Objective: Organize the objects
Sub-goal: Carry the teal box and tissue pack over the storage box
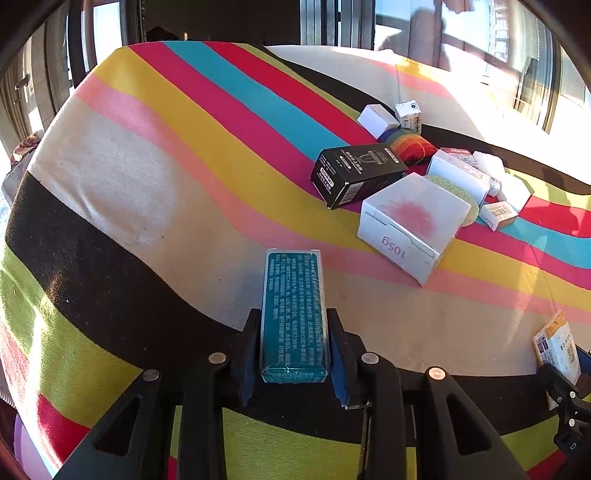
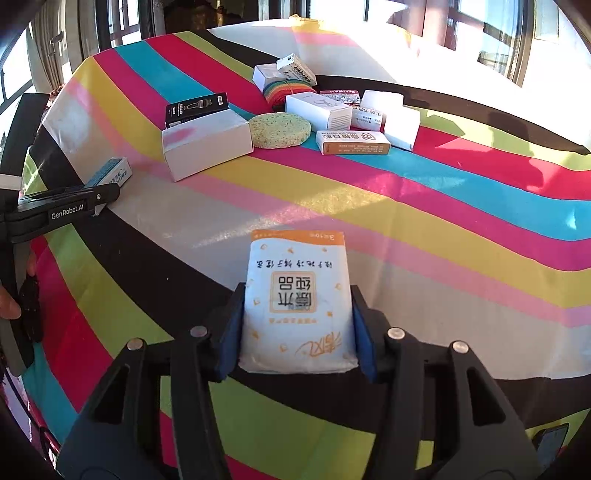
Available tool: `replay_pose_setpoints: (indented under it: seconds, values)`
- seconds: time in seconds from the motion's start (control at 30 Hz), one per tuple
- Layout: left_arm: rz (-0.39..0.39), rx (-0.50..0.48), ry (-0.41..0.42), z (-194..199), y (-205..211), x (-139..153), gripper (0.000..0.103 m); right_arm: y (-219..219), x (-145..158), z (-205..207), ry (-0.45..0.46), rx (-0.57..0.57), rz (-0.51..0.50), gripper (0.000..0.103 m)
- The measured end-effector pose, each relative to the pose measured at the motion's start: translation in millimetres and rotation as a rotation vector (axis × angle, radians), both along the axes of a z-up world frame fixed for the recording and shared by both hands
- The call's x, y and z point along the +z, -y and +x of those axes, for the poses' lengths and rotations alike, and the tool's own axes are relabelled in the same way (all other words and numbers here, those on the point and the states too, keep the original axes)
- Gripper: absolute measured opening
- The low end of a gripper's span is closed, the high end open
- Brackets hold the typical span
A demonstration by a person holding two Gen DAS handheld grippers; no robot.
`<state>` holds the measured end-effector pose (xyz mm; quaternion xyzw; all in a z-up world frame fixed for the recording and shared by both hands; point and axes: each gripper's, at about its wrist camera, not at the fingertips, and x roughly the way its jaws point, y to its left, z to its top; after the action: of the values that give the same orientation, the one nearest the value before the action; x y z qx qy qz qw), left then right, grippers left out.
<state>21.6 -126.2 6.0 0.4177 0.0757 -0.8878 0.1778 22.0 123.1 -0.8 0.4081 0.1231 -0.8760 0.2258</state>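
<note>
Teal box, white print, clamped in left gripper. White-orange tissue pack clamped in right gripper.

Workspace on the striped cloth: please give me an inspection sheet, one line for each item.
Surface: striped cloth, sunlit, covers the table.
Job's things: teal box in left gripper; tissue pack in right gripper.
Clutter: black box, white box, round sponge, rainbow roll, orange box, more small white boxes, all grouped at the far side.
Grippers: both shut on their loads.
Cables: nothing seen.
Surroundings: windows behind.
</note>
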Motion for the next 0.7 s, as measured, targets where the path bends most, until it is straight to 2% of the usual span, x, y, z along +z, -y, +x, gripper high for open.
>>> replay_pose_setpoints:
  seconds: [0.07,0.2,0.3,0.47,0.7]
  values:
    - [-0.010,0.005,0.008,5,-4,1,0.034,-1,0,0,0.001,-0.001,-0.002,0.056]
    - [-0.007,-0.025,-0.033,36,-27,11,0.034,-1,0,0,0.002,0.000,-0.002,0.056]
    - [0.025,-0.059,-0.061,63,-43,17,0.034,-1,-1,0,0.001,-0.001,-0.002,0.056]
    - [0.029,-0.092,-0.046,97,-60,13,0.034,-1,0,2,-0.002,-0.010,0.008,0.055]
    - [0.049,-0.088,-0.020,130,-59,6,0.034,-6,2,26,0.012,-0.009,0.029,0.056]
